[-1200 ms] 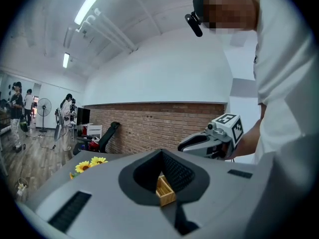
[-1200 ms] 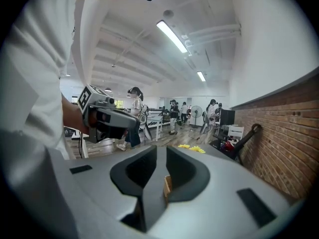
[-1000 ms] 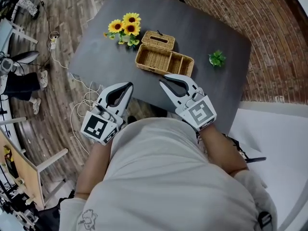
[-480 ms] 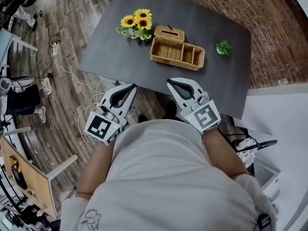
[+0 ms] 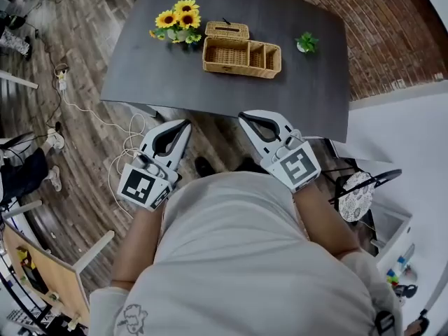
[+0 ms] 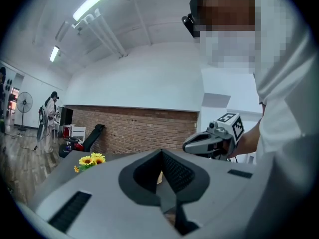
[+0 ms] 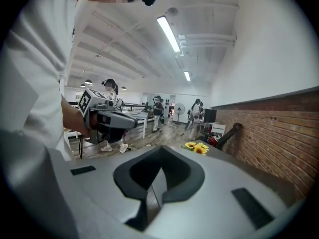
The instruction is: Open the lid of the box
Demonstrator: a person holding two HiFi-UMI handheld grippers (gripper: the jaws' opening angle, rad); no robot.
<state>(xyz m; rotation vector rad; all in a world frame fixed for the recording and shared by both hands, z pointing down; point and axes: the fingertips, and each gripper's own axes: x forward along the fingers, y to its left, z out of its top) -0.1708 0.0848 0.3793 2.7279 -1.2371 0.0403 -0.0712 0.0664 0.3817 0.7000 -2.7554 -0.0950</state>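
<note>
The wicker box (image 5: 241,56) stands on the dark grey table (image 5: 154,75), far ahead of both grippers. It has open compartments at the front and a flat wicker lid (image 5: 226,30) on the part behind them. My left gripper (image 5: 183,124) and right gripper (image 5: 243,116) hang side by side close to the person's body, short of the table's near edge. Both are shut with nothing between the jaws. In the left gripper view the left gripper's (image 6: 162,153) jaws meet at the tips, and so do the right gripper's (image 7: 160,149) in the right gripper view.
Sunflowers (image 5: 175,21) stand left of the box, and a small green plant (image 5: 306,43) to its right. Cables (image 5: 126,142) trail over the wooden floor at the left. A round stool (image 5: 355,196) stands at the right. A brick wall (image 5: 392,33) runs behind the table.
The table and box have drifted up and away in the head view, as if the person moved back. Both grippers have stayed near the body, side by side.
</note>
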